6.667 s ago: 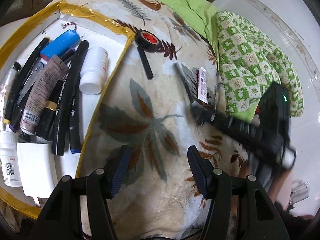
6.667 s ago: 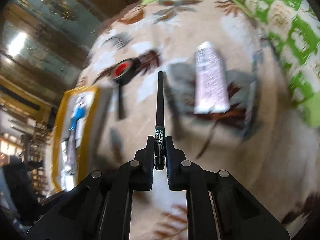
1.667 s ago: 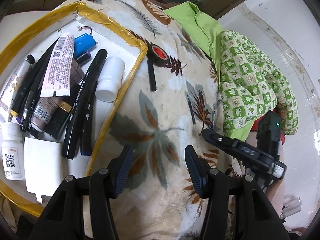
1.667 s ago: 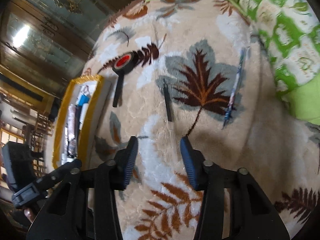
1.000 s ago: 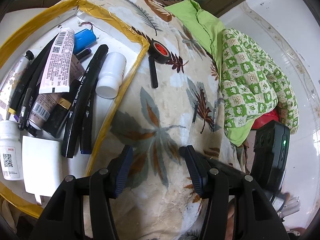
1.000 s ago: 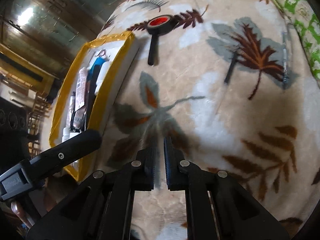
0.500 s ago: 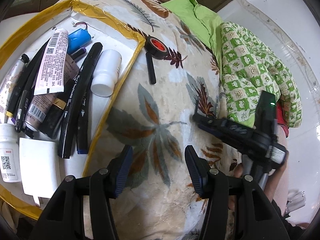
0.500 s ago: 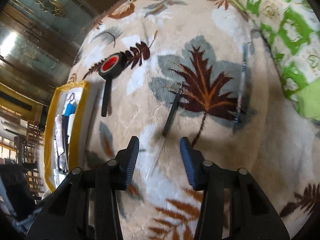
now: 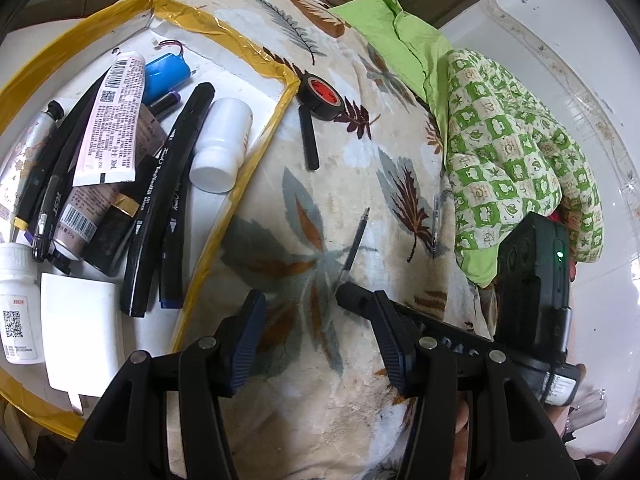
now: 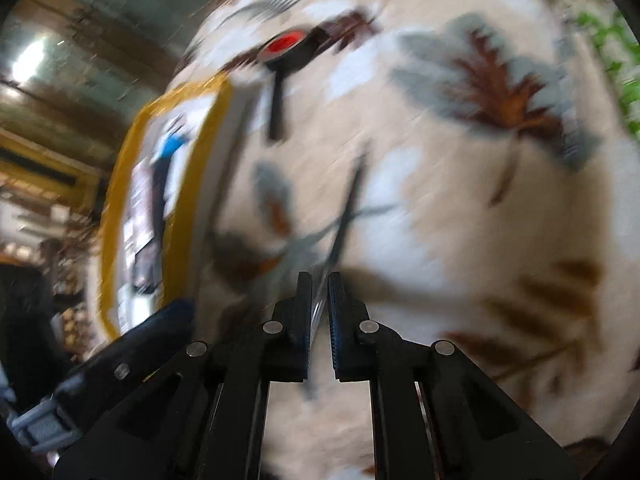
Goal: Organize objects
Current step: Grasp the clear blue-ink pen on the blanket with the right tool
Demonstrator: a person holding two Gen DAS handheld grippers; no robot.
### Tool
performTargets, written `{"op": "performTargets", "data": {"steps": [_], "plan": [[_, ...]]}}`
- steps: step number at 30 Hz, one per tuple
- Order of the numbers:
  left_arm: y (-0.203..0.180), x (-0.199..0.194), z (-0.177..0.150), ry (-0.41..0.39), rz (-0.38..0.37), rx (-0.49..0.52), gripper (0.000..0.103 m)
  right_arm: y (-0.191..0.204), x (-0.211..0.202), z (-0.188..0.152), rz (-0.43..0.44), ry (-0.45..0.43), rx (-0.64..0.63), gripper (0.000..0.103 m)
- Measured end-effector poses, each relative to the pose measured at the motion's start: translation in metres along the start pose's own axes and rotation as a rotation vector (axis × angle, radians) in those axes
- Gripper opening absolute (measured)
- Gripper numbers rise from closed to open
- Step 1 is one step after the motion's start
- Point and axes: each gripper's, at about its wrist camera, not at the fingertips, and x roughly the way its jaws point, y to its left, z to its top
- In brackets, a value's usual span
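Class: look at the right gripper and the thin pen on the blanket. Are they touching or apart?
Touching. In the right wrist view, the right gripper has its pads closed on the thin pen, whose clear end runs between them; the left wrist view agrees.

The left wrist view is sharp and evenly daylit, with soft shadows and glare on the yellow tape border (image 9: 224, 26). The right wrist view is smeared by motion blur. Both bend strongly at dark fisheye edges.
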Motion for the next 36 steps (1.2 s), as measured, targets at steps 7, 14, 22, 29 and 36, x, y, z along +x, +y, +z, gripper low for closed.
{"op": "performTargets", "data": {"steps": [7, 14, 22, 29, 36], "plan": [[-0.006, 0.003, -0.003, 0.011, 0.022, 0.048, 0.054, -0.035, -0.050, 0.019, -0.025, -0.151, 0.022, 0.030], [-0.019, 0.005, -0.008, 0.004, 0.057, 0.120, 0.054, -0.108, -0.090, 0.054, -0.114, -0.313, 0.232, 0.043], [-0.020, 0.007, -0.007, 0.001, 0.066, 0.133, 0.054, -0.124, -0.079, 0.079, -0.227, -0.300, 0.280, 0.043], [-0.022, 0.011, -0.008, 0.006, 0.073, 0.143, 0.054, -0.126, -0.063, 0.096, -0.303, -0.265, 0.264, 0.012], [-0.025, 0.014, -0.009, 0.014, 0.083, 0.156, 0.054, -0.122, -0.069, 0.096, -0.254, -0.280, 0.262, 0.012]]}}
